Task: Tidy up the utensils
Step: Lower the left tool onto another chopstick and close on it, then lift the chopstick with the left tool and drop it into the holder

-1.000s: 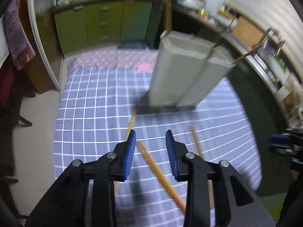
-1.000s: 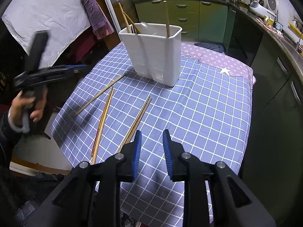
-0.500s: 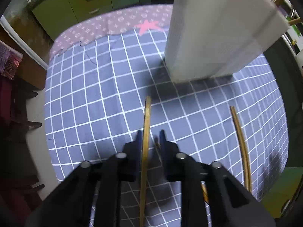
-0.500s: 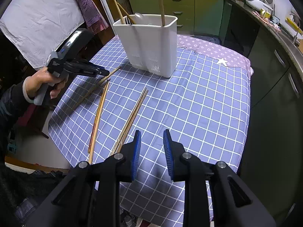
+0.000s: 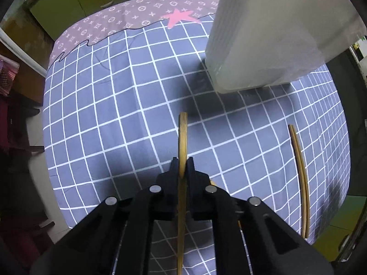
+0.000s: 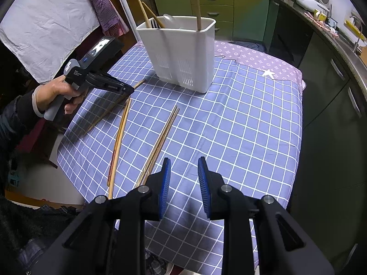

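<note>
Left gripper (image 5: 182, 163) clamps one chopstick (image 5: 182, 133); right gripper (image 6: 183, 178) gapes above four others.

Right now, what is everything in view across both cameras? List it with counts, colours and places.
chopsticks on cloth: about five, tan wood, left half of the table, one of them gripped.
white utensil caddy: one, far side of the table, several utensils standing in it.
checked tablecloth: one, blue-grey with white grid, mauve patterned border at the far edge.
kitchen cabinets: green, behind the table.
left hand-held gripper: black, shut on one chopstick.
right hand-held gripper: black with blue pads, open, above the near edge.
</note>
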`<action>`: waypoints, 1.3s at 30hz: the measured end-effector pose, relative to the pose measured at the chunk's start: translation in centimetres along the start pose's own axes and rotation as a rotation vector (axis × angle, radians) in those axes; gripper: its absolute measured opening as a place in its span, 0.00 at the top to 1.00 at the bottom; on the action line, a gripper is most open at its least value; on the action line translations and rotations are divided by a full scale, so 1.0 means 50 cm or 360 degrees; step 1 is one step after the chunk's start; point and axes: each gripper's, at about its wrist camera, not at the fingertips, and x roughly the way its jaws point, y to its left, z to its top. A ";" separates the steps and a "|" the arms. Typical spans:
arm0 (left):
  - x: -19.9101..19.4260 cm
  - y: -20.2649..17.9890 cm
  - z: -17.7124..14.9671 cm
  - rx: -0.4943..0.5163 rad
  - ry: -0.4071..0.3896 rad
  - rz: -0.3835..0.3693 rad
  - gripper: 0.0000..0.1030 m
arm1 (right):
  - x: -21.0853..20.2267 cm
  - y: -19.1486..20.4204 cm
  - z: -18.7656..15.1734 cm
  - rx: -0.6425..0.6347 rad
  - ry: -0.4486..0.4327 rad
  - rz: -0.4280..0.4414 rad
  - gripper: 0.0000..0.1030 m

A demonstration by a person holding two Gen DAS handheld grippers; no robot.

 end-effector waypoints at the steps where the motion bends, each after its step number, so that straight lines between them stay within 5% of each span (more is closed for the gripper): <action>1: -0.008 0.001 -0.005 0.0003 -0.0034 -0.0016 0.93 | -0.001 0.001 0.001 0.0000 0.0000 0.0000 0.76; 17: -0.334 -0.071 -0.173 0.0127 -0.0668 -0.0012 0.93 | 0.006 0.025 0.009 -0.0015 -0.0011 0.0042 0.76; 27: -0.408 -0.088 -0.205 0.0141 -0.0791 -0.0032 0.93 | -0.007 0.024 -0.009 -0.0002 -0.0031 0.0044 0.76; 39: -0.529 -0.116 -0.122 0.0175 -0.0910 -0.0077 0.93 | -0.015 0.001 -0.026 0.0037 -0.0045 0.0047 0.76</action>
